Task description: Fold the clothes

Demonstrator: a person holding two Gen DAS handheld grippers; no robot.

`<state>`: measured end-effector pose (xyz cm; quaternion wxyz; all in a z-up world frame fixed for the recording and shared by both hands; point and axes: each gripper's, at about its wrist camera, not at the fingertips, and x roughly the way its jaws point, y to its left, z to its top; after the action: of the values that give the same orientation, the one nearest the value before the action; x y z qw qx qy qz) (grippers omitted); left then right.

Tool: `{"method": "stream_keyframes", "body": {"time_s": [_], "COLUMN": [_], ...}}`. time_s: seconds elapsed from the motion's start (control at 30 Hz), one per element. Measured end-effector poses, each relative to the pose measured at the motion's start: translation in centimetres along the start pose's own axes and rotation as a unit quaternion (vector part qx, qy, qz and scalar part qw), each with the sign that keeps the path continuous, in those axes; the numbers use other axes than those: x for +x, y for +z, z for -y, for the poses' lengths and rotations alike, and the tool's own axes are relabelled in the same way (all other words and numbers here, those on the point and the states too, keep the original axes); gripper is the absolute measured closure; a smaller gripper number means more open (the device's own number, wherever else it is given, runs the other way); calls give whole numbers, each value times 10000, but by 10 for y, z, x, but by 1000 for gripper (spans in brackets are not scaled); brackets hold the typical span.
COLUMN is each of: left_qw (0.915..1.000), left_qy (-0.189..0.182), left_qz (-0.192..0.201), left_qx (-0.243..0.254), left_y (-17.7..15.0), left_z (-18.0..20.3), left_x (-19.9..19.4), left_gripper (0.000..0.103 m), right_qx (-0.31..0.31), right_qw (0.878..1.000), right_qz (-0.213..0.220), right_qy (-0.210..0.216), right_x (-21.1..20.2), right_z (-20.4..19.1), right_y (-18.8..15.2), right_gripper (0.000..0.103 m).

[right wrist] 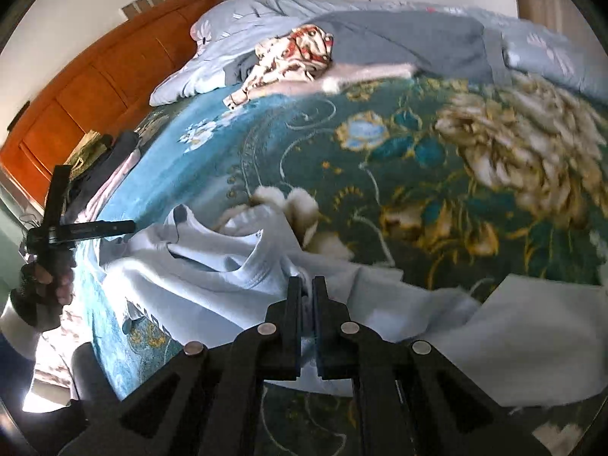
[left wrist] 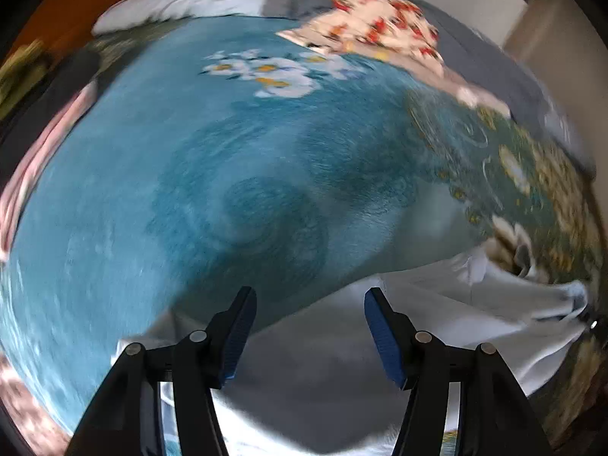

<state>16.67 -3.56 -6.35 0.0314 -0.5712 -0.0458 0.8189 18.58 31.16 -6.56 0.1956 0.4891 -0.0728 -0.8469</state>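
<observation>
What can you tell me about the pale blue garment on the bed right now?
The pale blue garment looks like a soft cotton knit top with a ribbed neckline. It lies crumpled and unfolded on the teal floral blanket, with loose folds spreading toward both sides. The right gripper is shut on a bunched fold near the neckline. The left gripper is open above another part of it, gripping nothing.

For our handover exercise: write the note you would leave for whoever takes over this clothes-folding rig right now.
Left gripper: open, holding nothing, hovering over the near edge of the white shirt.
Right gripper: shut on the shirt, pinching a bunch of its fabric.
Shirt: crumpled on the blue blanket, not spread flat.
Floral garment: lies at the far end by the grey bedding, untouched.
Done: no fold visible yet.
Left: spread the shirt flat, fold it, then probably the floral garment.
</observation>
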Motion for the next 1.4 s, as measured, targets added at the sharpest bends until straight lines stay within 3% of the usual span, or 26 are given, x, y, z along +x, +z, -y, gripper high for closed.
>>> {"method": "stream_keyframes", "body": {"time_s": [0.07, 0.2, 0.5, 0.83, 1.13, 1.4], "left_qw": [9996, 9976, 9851, 9796, 9866, 9795], "left_qy": [74, -193, -234, -410, 5, 173], "left_qz": [-81, -295, -428, -329, 641, 1680], "left_qx": [243, 600, 1650, 1938, 1498, 1096], "left_y": [4, 3, -8, -25, -37, -40], "left_z": [4, 12, 36, 51, 56, 39], "left_x": [9, 20, 22, 13, -20, -95], "left_gripper": [40, 40, 44, 94, 97, 97], "right_qx": [-39, -23, 89, 145, 65, -275], "right_qw": [10000, 10000, 9998, 9998, 9998, 9963], "right_qz": [-40, -43, -155, -140, 181, 808], "right_qy": [-25, -10, -10, -33, -96, -78], "right_x": [3, 4, 10, 11, -9, -48], "right_z": [-2, -2, -2, -5, -13, -36], "right_y": [1, 6, 8, 11, 16, 26], "right_gripper": [98, 98, 98, 98, 98, 98]}}
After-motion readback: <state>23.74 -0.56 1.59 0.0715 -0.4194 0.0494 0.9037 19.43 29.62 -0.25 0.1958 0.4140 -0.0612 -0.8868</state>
